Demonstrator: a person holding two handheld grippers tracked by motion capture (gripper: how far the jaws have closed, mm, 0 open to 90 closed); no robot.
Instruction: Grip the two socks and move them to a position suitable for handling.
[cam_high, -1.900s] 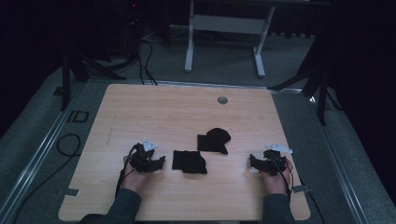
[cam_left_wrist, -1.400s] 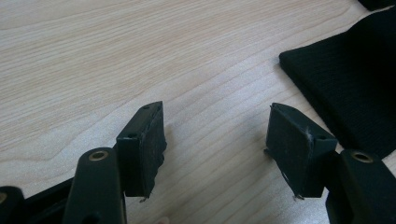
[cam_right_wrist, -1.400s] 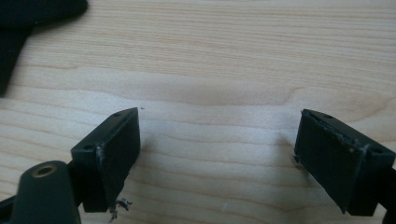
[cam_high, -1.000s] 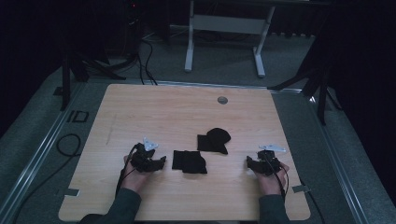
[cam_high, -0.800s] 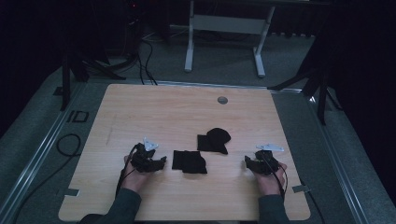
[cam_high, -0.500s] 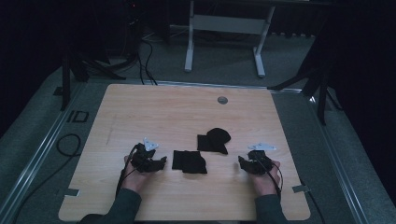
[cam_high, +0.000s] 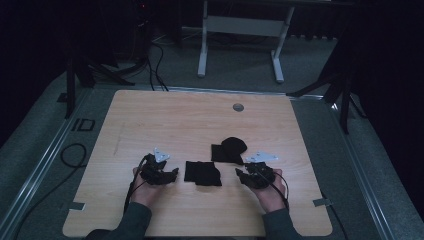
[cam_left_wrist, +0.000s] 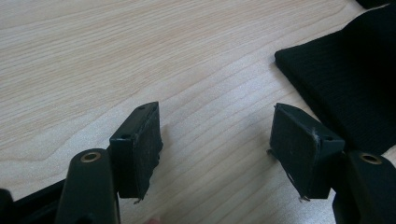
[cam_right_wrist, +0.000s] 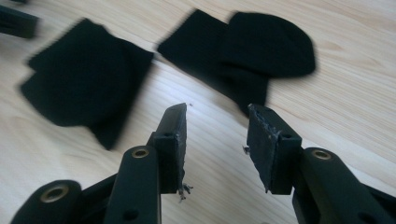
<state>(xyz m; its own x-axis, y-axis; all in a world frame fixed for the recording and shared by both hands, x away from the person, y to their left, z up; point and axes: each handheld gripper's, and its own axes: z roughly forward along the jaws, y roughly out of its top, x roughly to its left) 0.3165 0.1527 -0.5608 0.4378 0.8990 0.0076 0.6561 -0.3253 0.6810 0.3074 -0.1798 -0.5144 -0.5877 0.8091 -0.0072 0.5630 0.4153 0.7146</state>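
The tabletop (cam_high: 150, 120) carries two black folded cloths. The near cloth (cam_high: 202, 173) lies between both tools, just beside the left hand-held gripper (cam_high: 172, 173). The far cloth (cam_high: 228, 150) lies just ahead of the right hand-held gripper (cam_high: 241, 175). Both sets of jaws stand apart, empty.

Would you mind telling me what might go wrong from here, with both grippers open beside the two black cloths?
1. The two black cloths lie close together, and the farther one is folded over itself; the right gripper might pinch one layer and unfold it, or drag its neighbour.
2. The left gripper sits low over bare table beside the nearer cloth's edge; closing there might catch nothing or merely push the cloth.
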